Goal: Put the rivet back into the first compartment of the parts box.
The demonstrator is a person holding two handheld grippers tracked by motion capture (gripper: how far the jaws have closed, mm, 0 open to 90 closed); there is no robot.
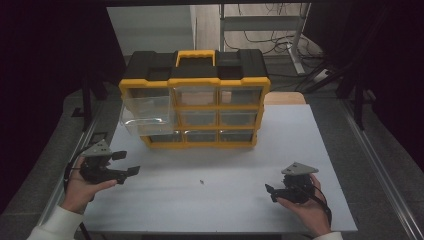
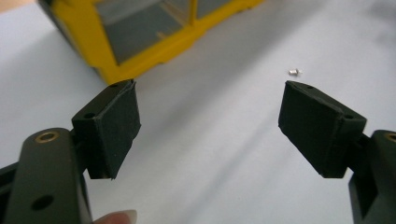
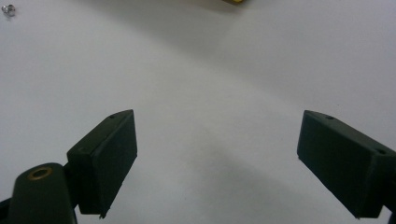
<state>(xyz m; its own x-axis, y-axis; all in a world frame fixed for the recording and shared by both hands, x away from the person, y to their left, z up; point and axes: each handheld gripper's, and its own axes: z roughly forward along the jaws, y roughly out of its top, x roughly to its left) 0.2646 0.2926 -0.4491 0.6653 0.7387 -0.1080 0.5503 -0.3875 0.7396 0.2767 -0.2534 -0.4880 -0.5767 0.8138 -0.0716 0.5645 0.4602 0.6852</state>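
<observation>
A small screw [image 1: 201,182] is lying on the white table [image 1: 300,130], near the middle of its near half, between the two grippers and well apart from both. In the left gripper view the screw [image 2: 293,72] is seen just beyond the tip of the jaw at the right of that view, on bare table; in the right gripper view it [image 3: 8,10] is lying far off at the top left corner.

The left gripper [image 1: 125,163] is being held in the left hand [image 1: 82,187] over the near left part of the table, pointing toward the right. Its jaws are being kept spread wide, with nothing between them but table. A fingertip [image 2: 116,217] is showing at the bottom edge of the left gripper view.

The right gripper [image 1: 270,192] is being held in the right hand [image 1: 309,207] at the near right, pointing toward the left. Its jaws are likewise spread wide, and only bare table is seen between them.

A yellow and black organiser [image 1: 195,100] is standing upright at the far middle of the table, its clear drawers facing the person. One drawer [image 1: 145,112] at its left is pulled out toward the near side. The organiser's yellow corner [image 2: 116,56] is seen beyond the jaw at the left of the left gripper view, apart from it.
</observation>
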